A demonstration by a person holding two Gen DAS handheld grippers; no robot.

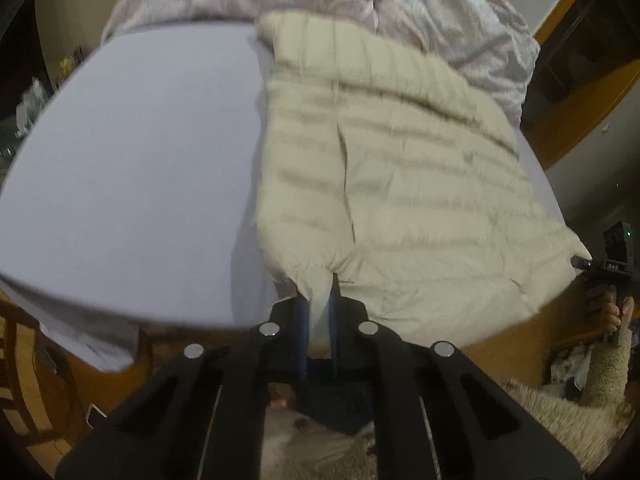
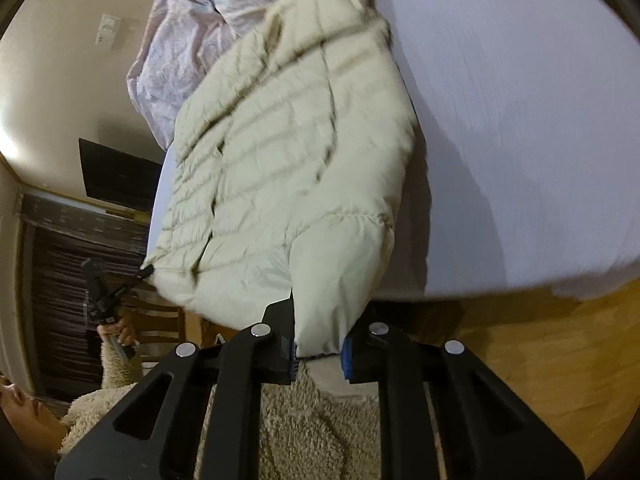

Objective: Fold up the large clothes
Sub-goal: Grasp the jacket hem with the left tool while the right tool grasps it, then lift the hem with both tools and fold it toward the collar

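Since the cream puffer jacket (image 1: pixel 400 160) is lying flat on the bed (image 1: pixel 132 152), both grippers are pinching its near hem, left gripper (image 1: pixel 320 300) and right gripper (image 2: pixel 320 344), probably readying a fold.

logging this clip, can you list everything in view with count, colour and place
jacket: one, cream, quilted, lying on the bed, near corners pinched by both tongs
sheet: one, pale lilac, covering the bed beside and under the jacket
duvet: one, pinkish white, crumpled at the far end of the bed
floor: wood, orange-brown, beside the bed
left tongs: one, black with blue pads, shut on the jacket
right tongs: one, black with blue pads, shut on the jacket
sleeve: fuzzy, cream
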